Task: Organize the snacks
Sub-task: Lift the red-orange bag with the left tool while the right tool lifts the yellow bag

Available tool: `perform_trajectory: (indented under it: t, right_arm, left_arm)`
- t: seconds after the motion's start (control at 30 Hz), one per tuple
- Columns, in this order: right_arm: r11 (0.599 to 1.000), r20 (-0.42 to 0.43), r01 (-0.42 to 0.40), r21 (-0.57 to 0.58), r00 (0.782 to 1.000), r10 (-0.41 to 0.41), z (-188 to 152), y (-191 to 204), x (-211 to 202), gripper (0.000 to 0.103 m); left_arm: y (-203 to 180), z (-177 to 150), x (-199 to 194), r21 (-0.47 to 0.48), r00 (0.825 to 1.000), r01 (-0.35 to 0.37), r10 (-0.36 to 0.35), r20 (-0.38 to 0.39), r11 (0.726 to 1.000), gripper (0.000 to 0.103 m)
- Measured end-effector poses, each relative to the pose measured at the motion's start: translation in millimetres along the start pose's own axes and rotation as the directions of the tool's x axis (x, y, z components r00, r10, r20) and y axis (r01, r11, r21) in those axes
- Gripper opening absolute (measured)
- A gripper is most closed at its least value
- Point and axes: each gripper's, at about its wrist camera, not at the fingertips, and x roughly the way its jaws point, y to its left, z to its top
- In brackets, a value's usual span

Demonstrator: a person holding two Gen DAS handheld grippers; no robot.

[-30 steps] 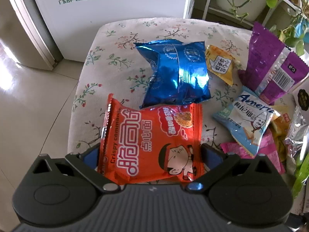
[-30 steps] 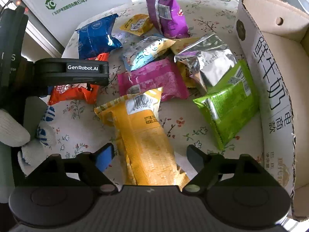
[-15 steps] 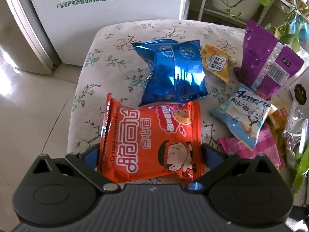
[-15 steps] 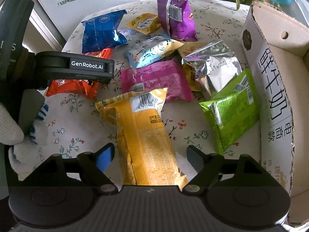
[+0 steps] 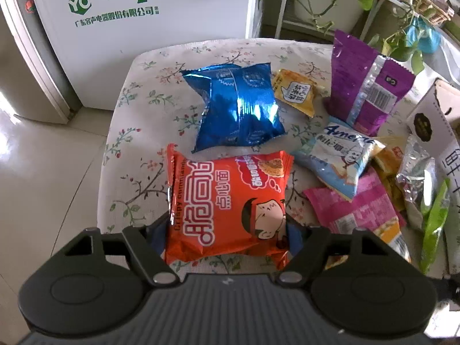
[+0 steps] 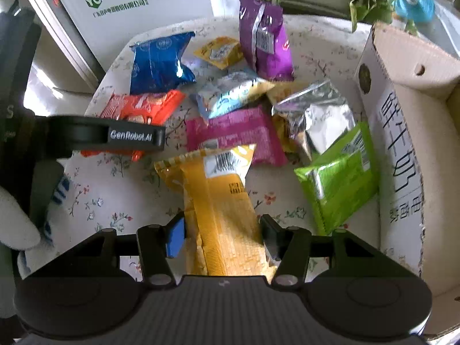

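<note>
Orange packet (image 5: 230, 204) pinched between left fingers (image 5: 156, 234); yellow packet (image 6: 221, 212) between right fingers (image 6: 175, 237)

A floral-clothed bench (image 5: 135, 132) carries snack packs: an orange pack (image 5: 227, 204) between the left fingers (image 5: 156, 234), a blue pack (image 5: 238, 109) beyond it, a yellow pack (image 6: 221, 201) between the right fingers (image 6: 175, 237), and a cardboard box (image 6: 402, 149) to their right.

Snack packets (image 6: 235, 132) beside box (image 6: 402, 149)

Orange packet (image 5: 227, 207), blue foil bag (image 5: 238, 106), purple bag (image 5: 365, 86), yellow packet (image 6: 221, 201), floral cream tablecloth (image 5: 138, 155).
</note>
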Motion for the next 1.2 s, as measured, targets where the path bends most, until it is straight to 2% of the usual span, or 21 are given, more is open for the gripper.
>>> perform_trajectory:
  t: [0.4,0.6,0.77,0.93,1.07,1.2]
  right_arm:
    - [1.000,0.051,0.006,-0.008,0.999,-0.006,3,2,-15,0.054]
    - [1.000,0.057,0.006,-0.010,0.998,-0.006,4,1,-15,0.045]
    - [1.000,0.061,-0.014,0.009,0.998,0.013,5,-2,-18,0.043]
    - [0.990,0.051,-0.100,0.096,0.994,0.095,7,-16,-19,0.040]
    - [0.985,0.075,-0.132,0.110,0.989,0.125,7,-21,-25,0.035]
    - [0.985,0.078,-0.134,0.108,0.989,0.126,8,-20,-25,0.033]
  left_arm:
    - [14,-2,-33,-0.042,0.998,0.010,-0.007,0.057,0.999,0.075]
    - [15,-3,-40,-0.058,0.998,0.013,-0.009,0.067,0.998,0.075]
    - [15,-4,-44,-0.064,0.997,0.016,-0.012,0.074,0.998,0.075]
    - [15,-5,-49,-0.069,0.996,0.021,-0.016,0.083,0.997,0.075]
    - [14,-3,-52,-0.072,0.996,0.033,-0.027,0.090,0.997,0.075]
    - [12,-3,-53,-0.065,0.995,0.036,-0.030,0.096,0.997,0.075]
